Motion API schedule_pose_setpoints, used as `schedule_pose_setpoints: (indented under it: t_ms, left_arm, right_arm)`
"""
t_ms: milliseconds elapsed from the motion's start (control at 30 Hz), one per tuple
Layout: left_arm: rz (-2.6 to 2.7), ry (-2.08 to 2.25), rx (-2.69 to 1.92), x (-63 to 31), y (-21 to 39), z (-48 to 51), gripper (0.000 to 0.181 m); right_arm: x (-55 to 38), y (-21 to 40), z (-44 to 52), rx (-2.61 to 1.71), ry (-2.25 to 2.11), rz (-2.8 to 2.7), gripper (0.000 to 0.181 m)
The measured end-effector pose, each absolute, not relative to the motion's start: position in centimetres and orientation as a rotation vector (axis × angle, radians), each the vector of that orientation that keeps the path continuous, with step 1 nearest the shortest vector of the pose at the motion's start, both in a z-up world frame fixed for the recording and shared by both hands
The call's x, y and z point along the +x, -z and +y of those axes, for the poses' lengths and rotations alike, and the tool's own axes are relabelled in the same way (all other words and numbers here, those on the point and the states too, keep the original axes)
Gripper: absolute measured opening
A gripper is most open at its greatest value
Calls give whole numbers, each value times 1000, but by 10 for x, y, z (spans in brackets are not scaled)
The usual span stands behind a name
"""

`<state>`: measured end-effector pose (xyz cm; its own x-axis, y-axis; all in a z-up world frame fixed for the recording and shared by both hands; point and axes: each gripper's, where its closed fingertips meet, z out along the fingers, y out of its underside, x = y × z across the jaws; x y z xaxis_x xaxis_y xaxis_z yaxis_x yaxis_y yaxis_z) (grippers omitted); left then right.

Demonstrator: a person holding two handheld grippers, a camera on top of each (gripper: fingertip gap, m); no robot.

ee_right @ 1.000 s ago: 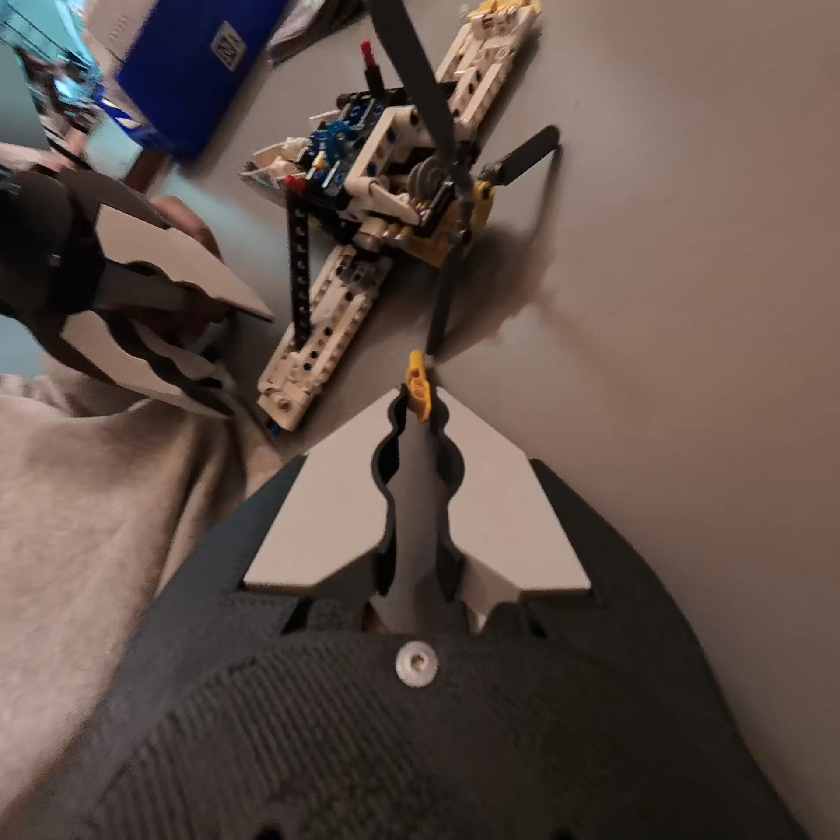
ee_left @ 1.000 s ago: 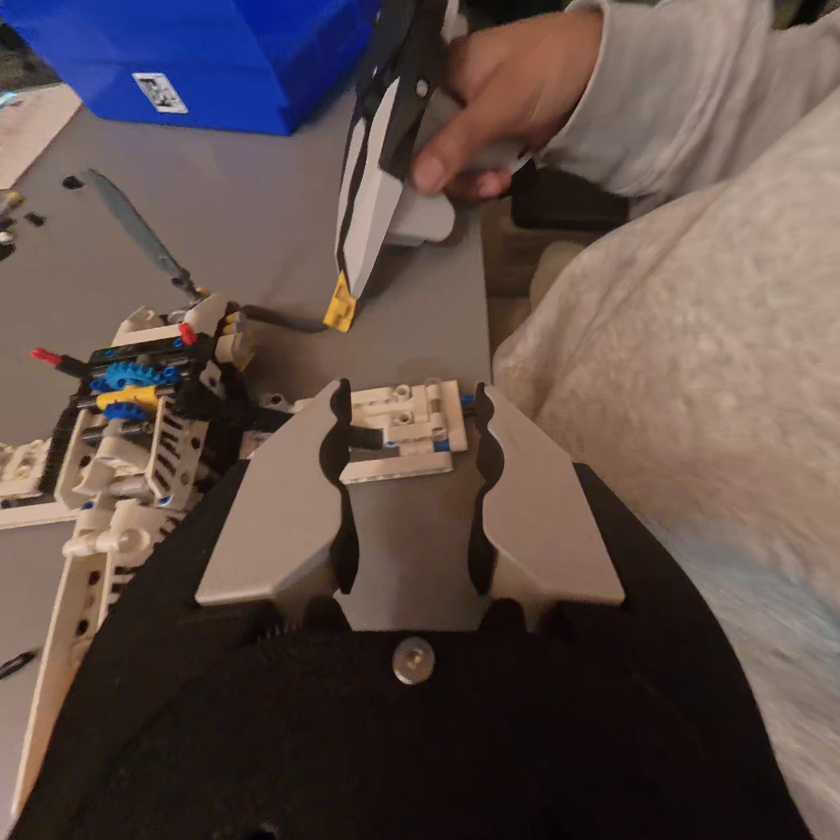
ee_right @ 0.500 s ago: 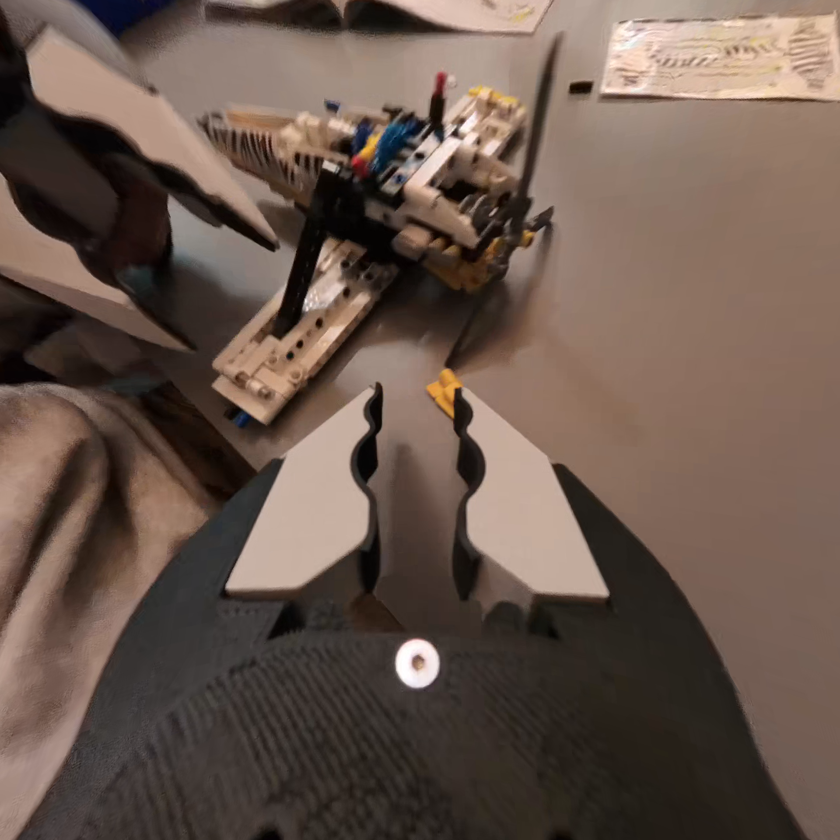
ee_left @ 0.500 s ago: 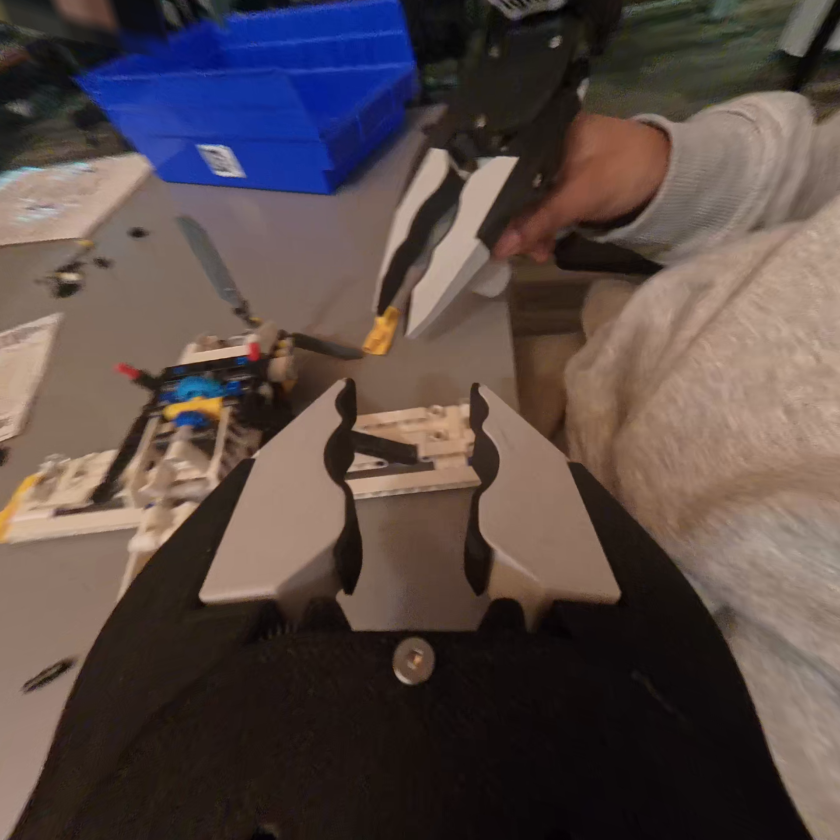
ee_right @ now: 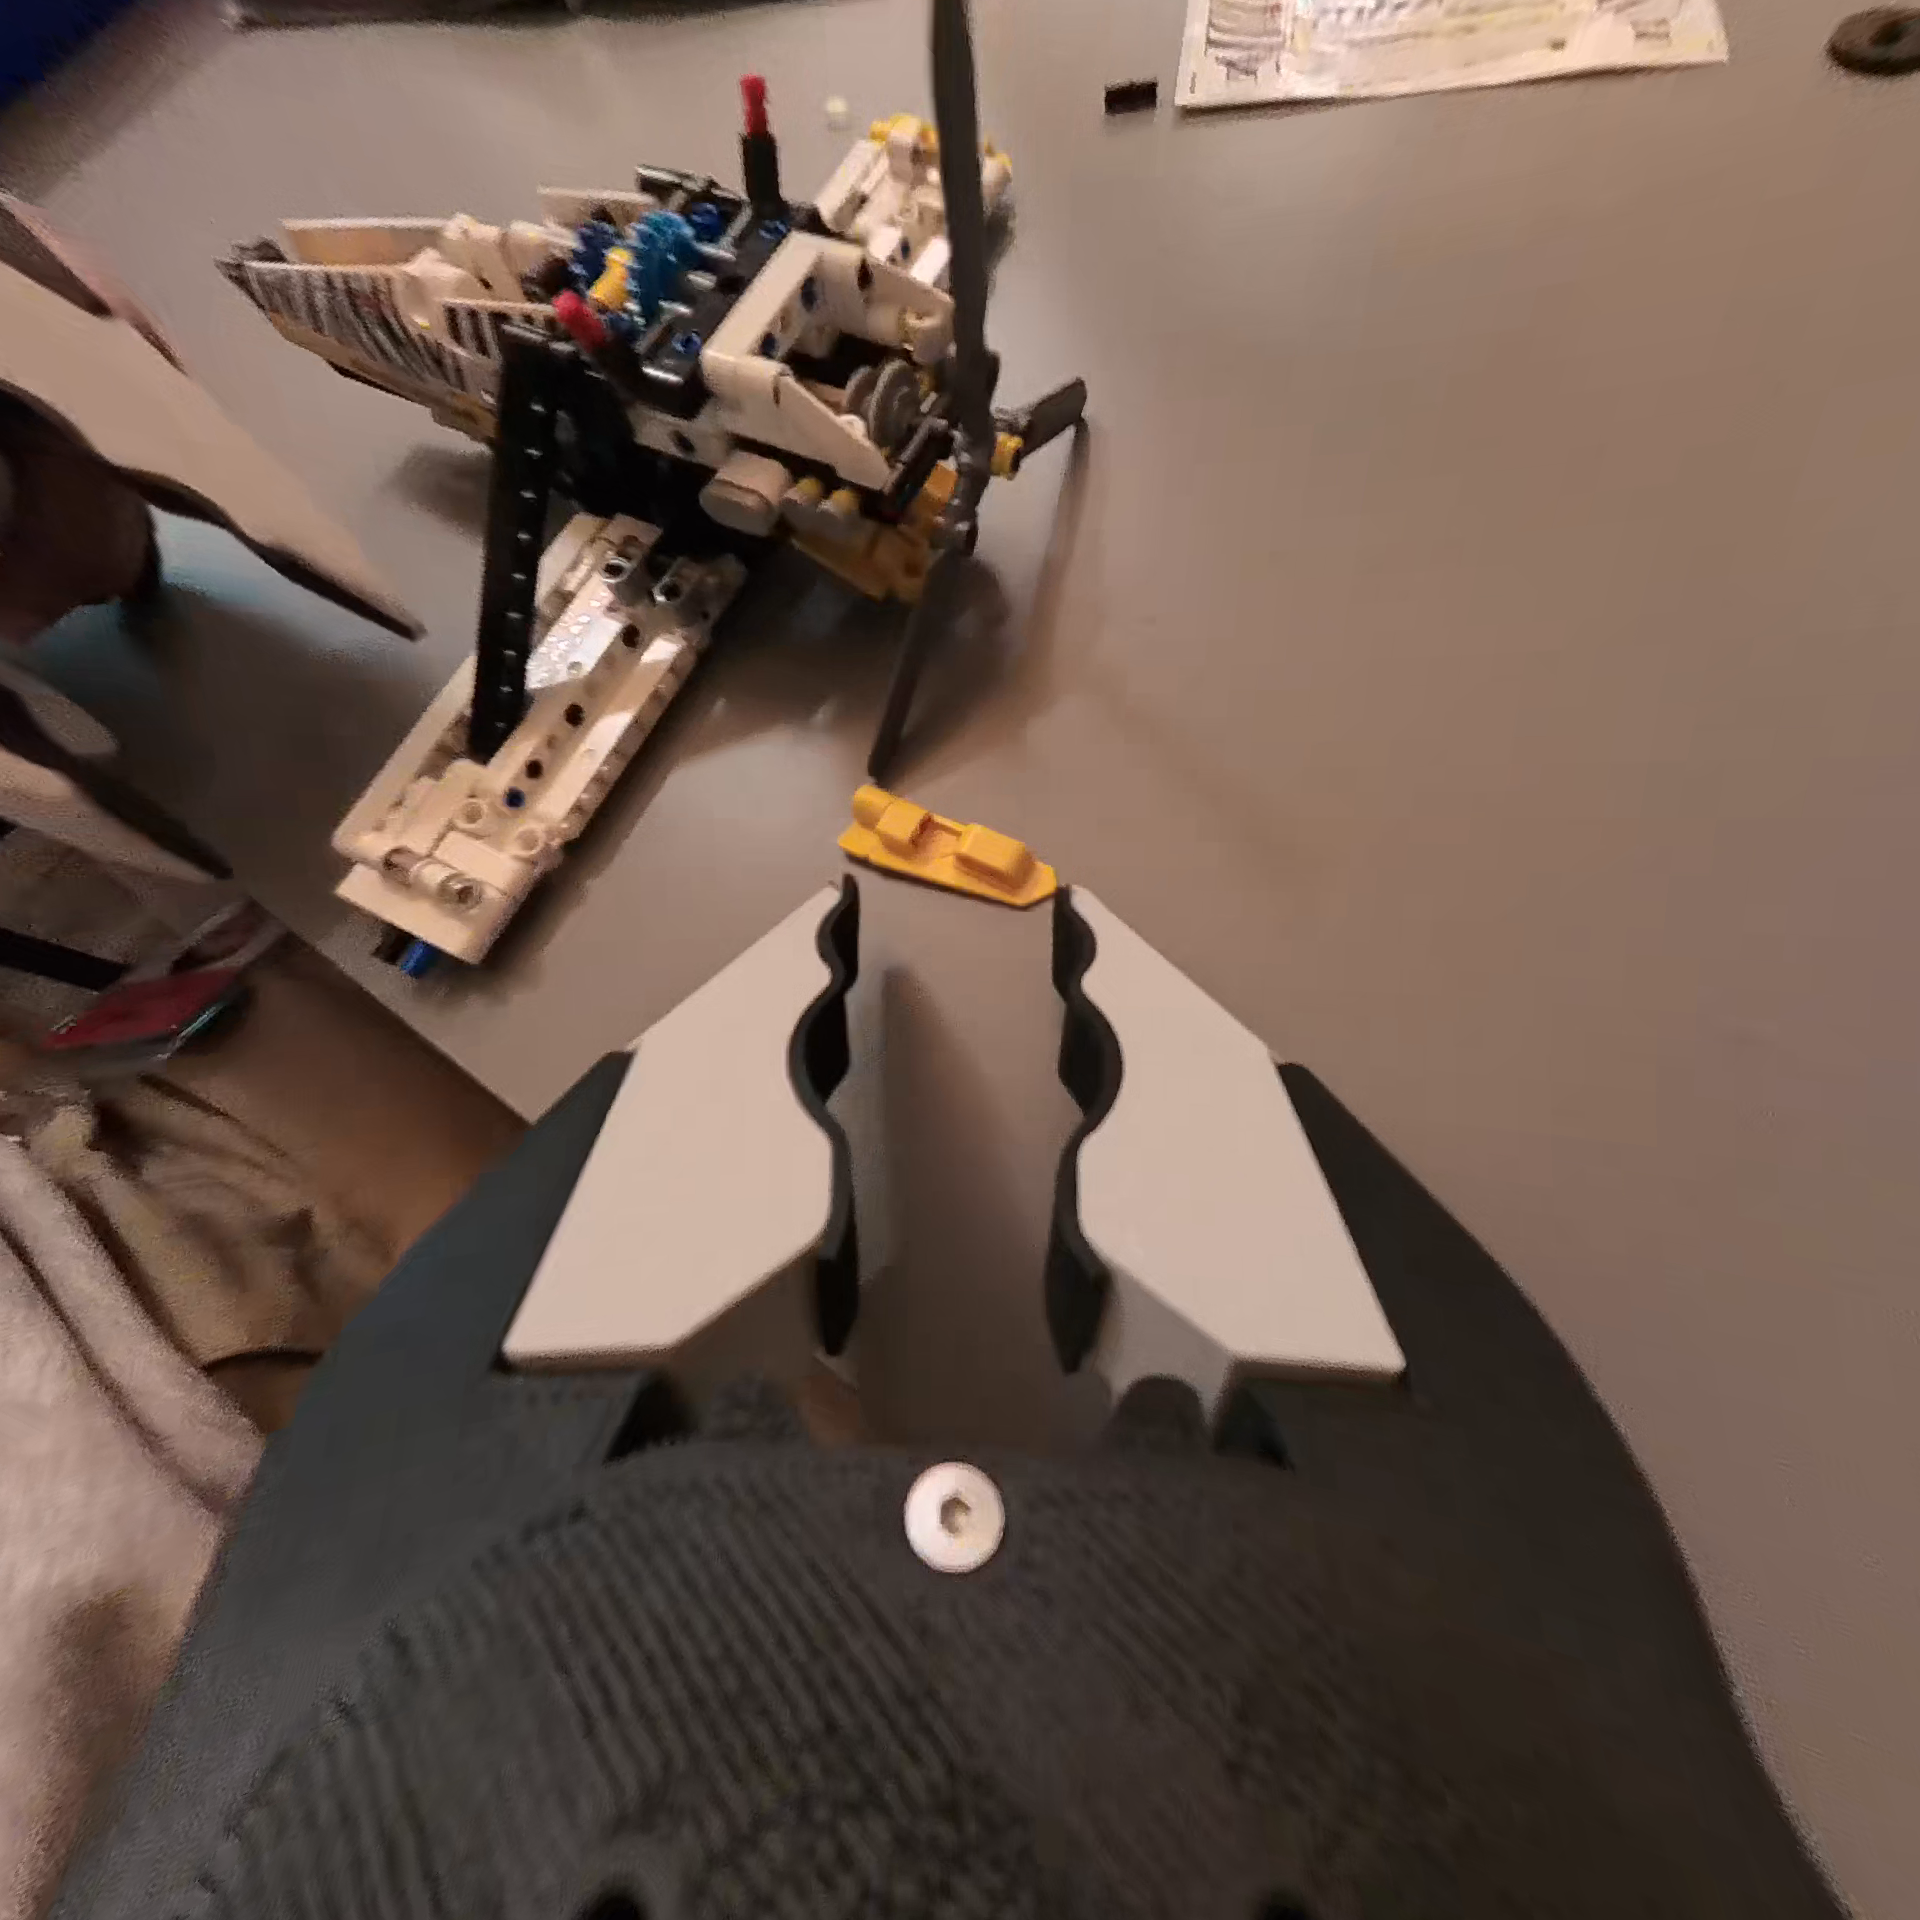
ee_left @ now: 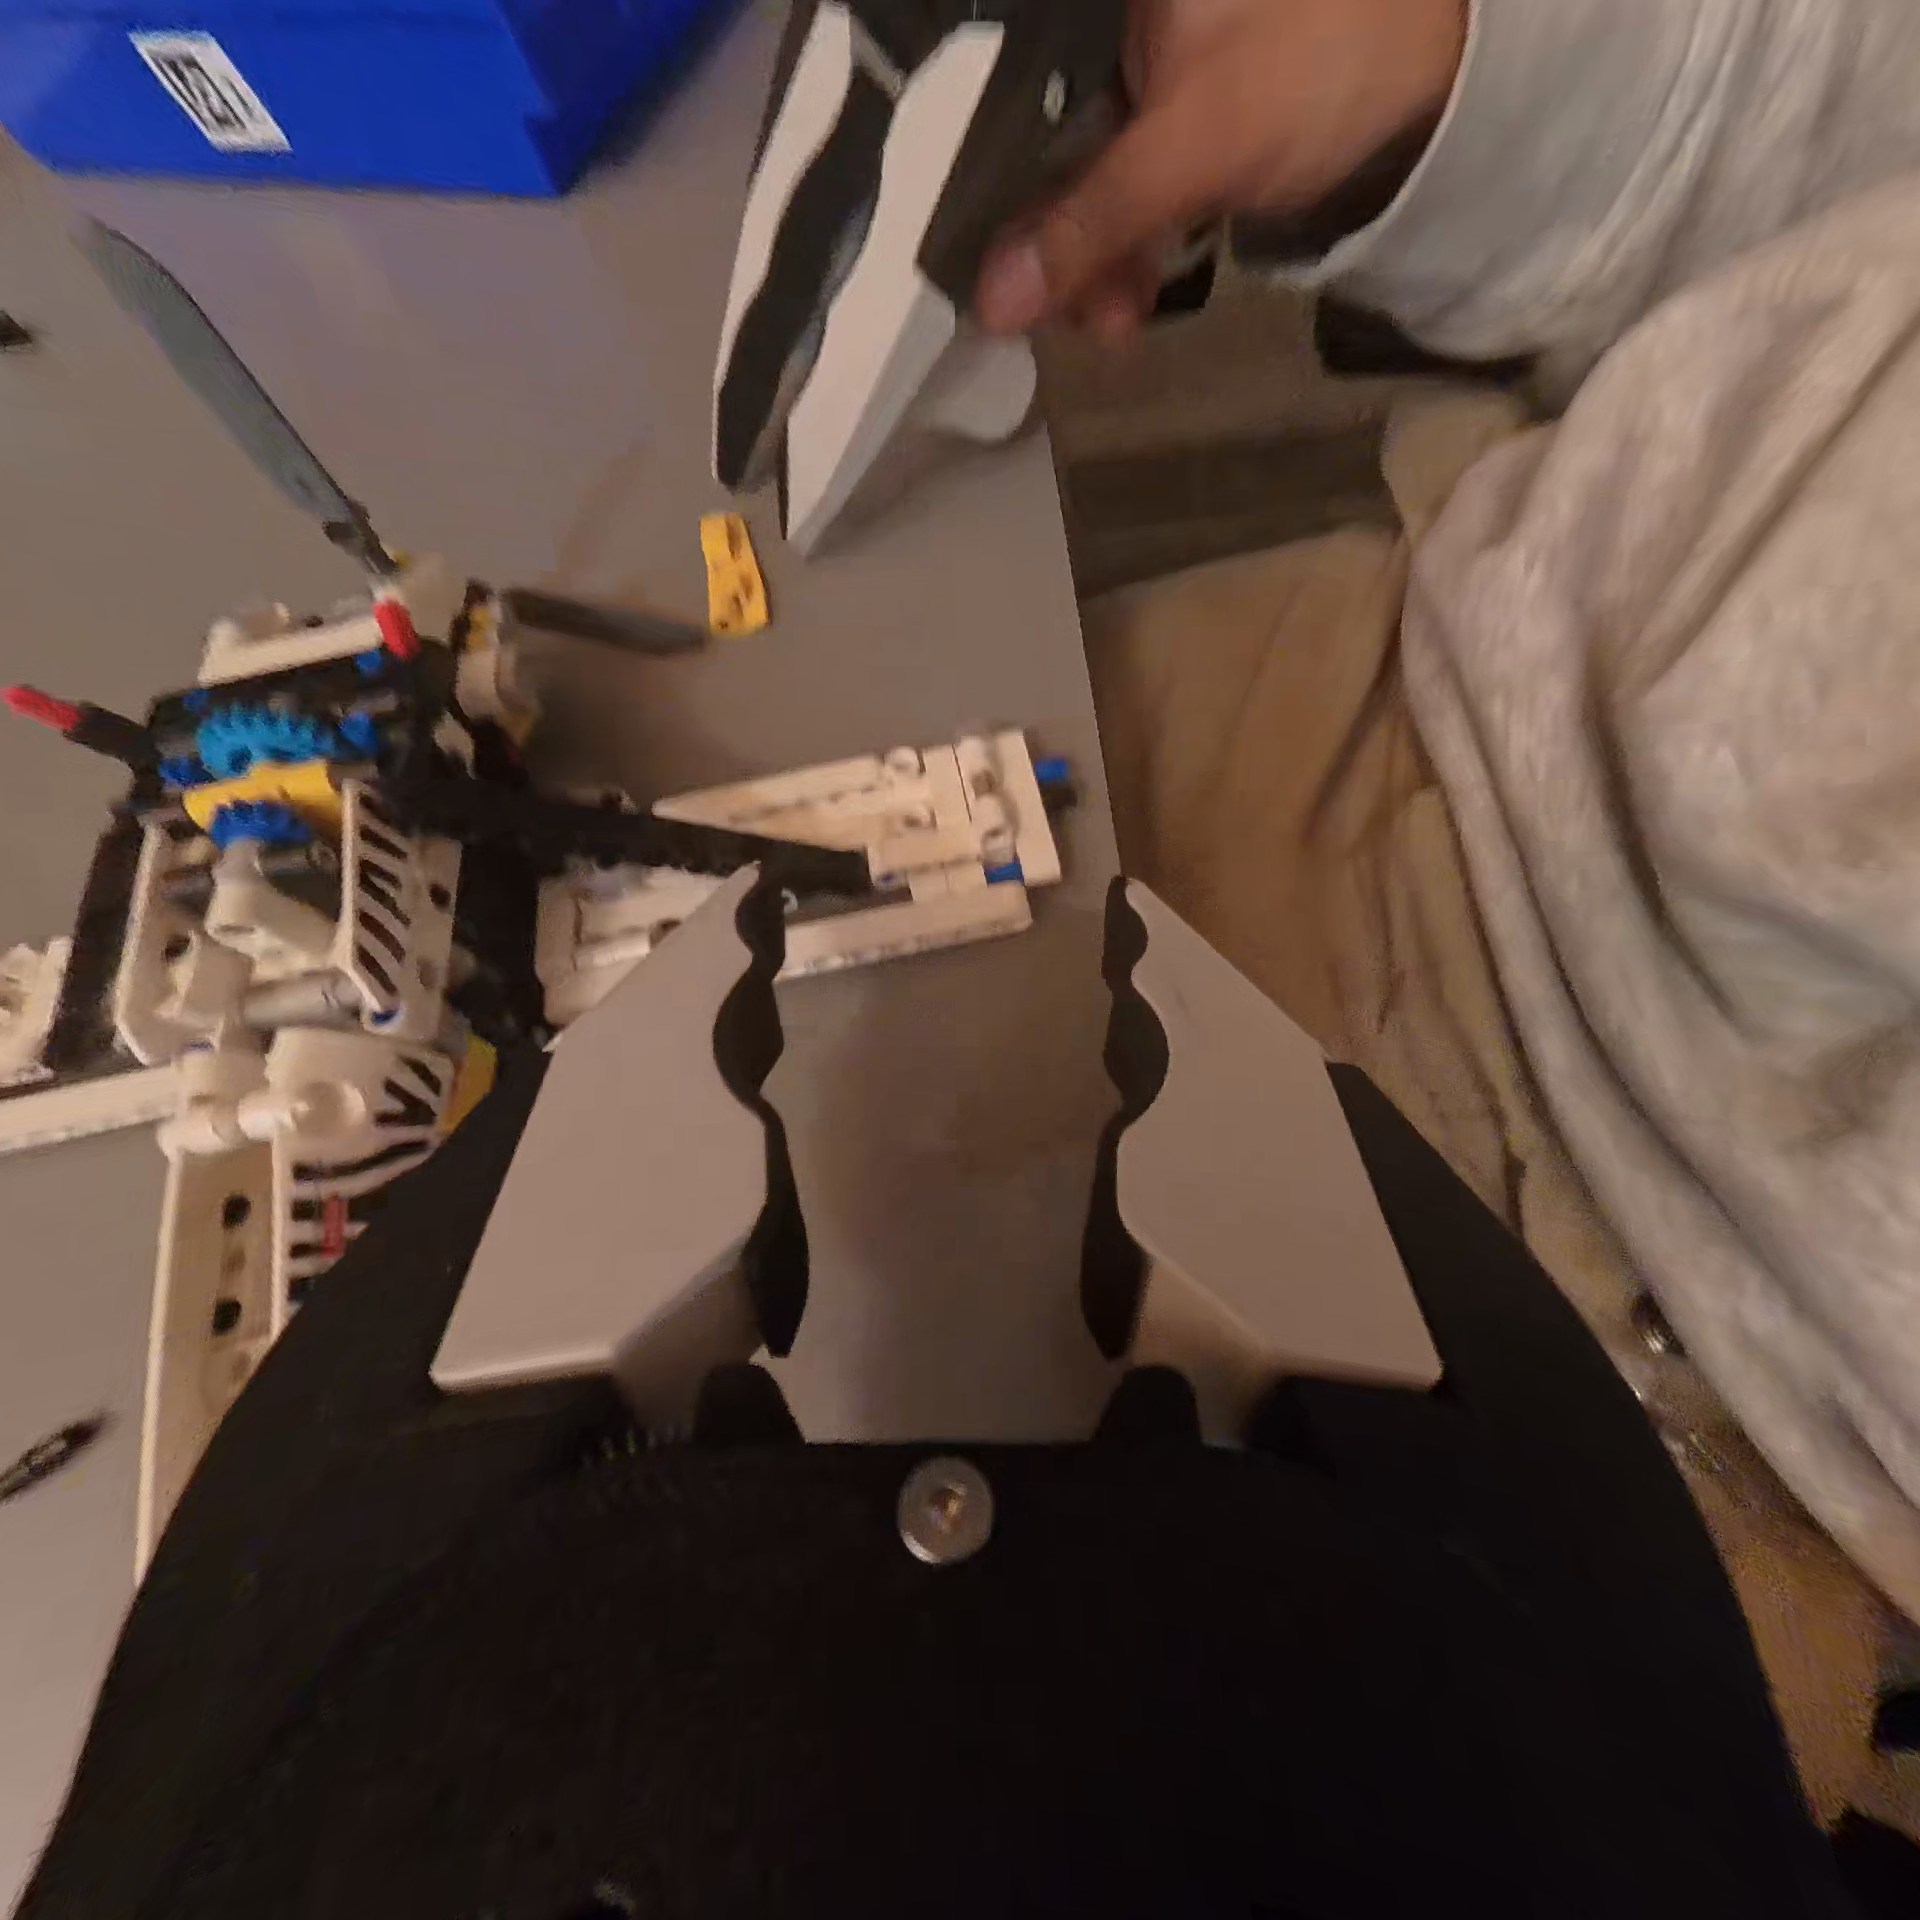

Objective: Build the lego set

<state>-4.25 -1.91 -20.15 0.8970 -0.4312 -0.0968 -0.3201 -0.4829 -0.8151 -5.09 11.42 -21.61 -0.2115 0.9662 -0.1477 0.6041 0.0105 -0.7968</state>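
Observation:
A white, black and yellow lego plane model (ee_right: pixel 727 416) with a dark propeller (ee_right: pixel 961 260) sits on the grey table; it also shows in the left wrist view (ee_left: pixel 343 862). A small yellow lego piece (ee_right: pixel 948 847) lies flat on the table just beyond my right gripper (ee_right: pixel 951 899), which is open and empty. The piece also shows in the left wrist view (ee_left: pixel 734 574), below the right gripper (ee_left: pixel 769 499). My left gripper (ee_left: pixel 940 899) is open and empty, just short of the model's white wing (ee_left: pixel 883 831).
A blue bin (ee_left: pixel 343 83) stands at the back of the table. A printed paper sheet (ee_right: pixel 1444 42) and small dark loose parts (ee_right: pixel 1132 96) lie far behind the model. The table's near edge (ee_left: pixel 1081 675) runs beside a person's grey sleeve (ee_left: pixel 1662 623).
My right gripper opened and let go of the yellow piece, which now lies flat on the table. The right gripper drew back a little. My left gripper stayed open near the wing.

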Motion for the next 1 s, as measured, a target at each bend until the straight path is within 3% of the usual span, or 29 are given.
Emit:
schedule_pose_setpoints:
  t_ms: [400,567,667,700,800,867,1000]
  left_arm:
    - [621,-44,-2207,-43,222,6,37]
    - [594,-51,-2226,-49,224,25,31]
    - [563,-56,-2235,-54,224,36,32]
    - [554,-61,-2237,-55,224,39,32]
    - [560,-89,-2225,-56,223,47,35]
    - [574,-133,-2210,-57,223,54,35]
    - [549,-220,-2204,-63,222,69,34]
  right_arm:
    - [-66,224,111,-1546,-911,-1864,60]
    - [-70,224,119,-1546,-901,-1868,38]
    - [-62,224,127,-1512,-911,-1872,36]
    - [-59,224,131,-1509,-913,-1877,20]
    - [-53,222,128,-1443,-992,-1950,19]
    - [-51,221,126,-1423,-1045,-1982,20]
    - [-46,218,135,-1402,-938,-1965,43]
